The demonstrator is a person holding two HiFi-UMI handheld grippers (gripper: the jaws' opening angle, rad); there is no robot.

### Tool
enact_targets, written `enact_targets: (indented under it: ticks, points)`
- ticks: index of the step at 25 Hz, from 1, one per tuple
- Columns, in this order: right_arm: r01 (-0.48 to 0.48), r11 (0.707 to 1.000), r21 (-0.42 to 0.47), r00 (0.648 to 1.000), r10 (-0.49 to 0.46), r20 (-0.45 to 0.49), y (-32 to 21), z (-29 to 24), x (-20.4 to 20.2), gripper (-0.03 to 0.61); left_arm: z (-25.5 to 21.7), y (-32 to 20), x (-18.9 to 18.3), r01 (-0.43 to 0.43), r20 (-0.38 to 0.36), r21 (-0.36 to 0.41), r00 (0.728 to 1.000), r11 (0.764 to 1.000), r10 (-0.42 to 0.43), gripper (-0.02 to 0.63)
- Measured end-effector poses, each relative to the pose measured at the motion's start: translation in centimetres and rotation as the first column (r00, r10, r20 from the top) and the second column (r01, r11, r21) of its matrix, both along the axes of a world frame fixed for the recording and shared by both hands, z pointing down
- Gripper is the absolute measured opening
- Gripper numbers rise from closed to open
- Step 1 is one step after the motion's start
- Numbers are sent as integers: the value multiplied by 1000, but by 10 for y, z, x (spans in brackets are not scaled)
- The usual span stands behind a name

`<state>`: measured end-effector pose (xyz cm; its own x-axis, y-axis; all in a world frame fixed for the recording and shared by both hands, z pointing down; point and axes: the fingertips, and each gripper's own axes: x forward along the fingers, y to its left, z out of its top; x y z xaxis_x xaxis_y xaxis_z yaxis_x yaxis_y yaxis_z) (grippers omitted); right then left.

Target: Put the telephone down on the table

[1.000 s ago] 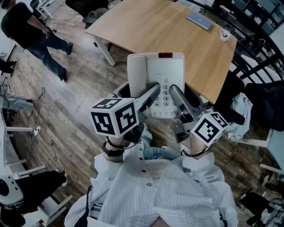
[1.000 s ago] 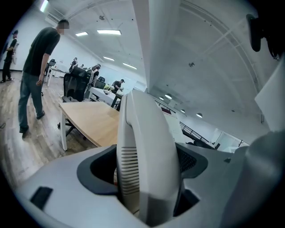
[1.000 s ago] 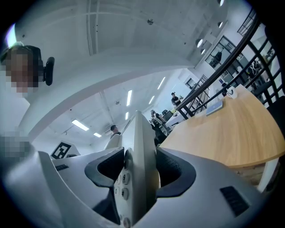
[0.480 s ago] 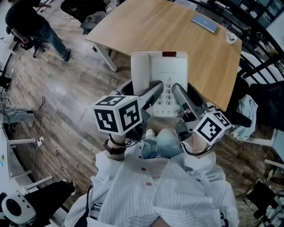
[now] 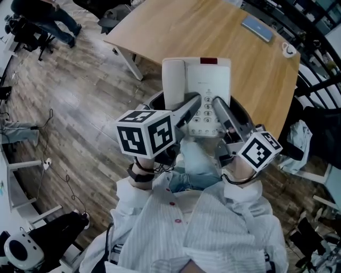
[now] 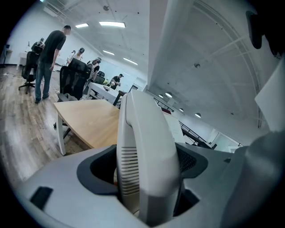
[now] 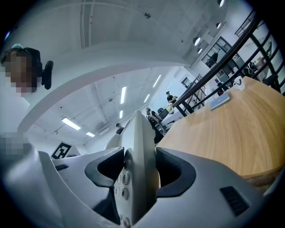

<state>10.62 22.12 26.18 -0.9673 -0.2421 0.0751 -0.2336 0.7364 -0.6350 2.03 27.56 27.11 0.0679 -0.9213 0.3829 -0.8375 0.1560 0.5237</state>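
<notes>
I held the telephone [image 5: 205, 88] in front of me with the keypad facing up. Its far end was over the near edge of the wooden surface [image 5: 176, 32] and its near end over my knees. I could not tell whether it touched the surface. The handset [image 6: 144, 160] lay in its cradle on the telephone's left side. My left gripper [image 5: 187, 108] was pinching that side, its jaws pressed against the handset. My right gripper [image 5: 219, 113] was clamped on the telephone's right edge, just beside the number keys [image 7: 120, 178]. At the far right end of the surface stood a white mug [image 5: 288, 49], with a flat blue book [image 5: 257, 28] near it. Well away to the left, a person [image 5: 45, 13] stood on the wooden floor [image 5: 80, 106].
</notes>
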Motion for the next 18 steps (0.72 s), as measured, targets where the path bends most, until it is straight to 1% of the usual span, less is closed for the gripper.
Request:
enact_targets:
  ticks: [5,10,14,18]
  points:
    - [19,1000,-7,1000,-19,11,-30,5,-40,244,4,-28,-39,19,11,-3,1000,1000,-19,391]
    - [18,1000,-18,1000,-18,6,-71,1,-76,244,0,-68,-75,22,6,-9,1000,1000,-22,391]
    - [-9,1000,-24,1000,10,2,-110,-3,-95,244,-4,-110,-96,-4,0,-15,1000,1000,4,391]
    - [-53,998,-27,999,53,4,-160,-8,-105,244,-10,-164,-107,-46,8,-16,999,999,46,391]
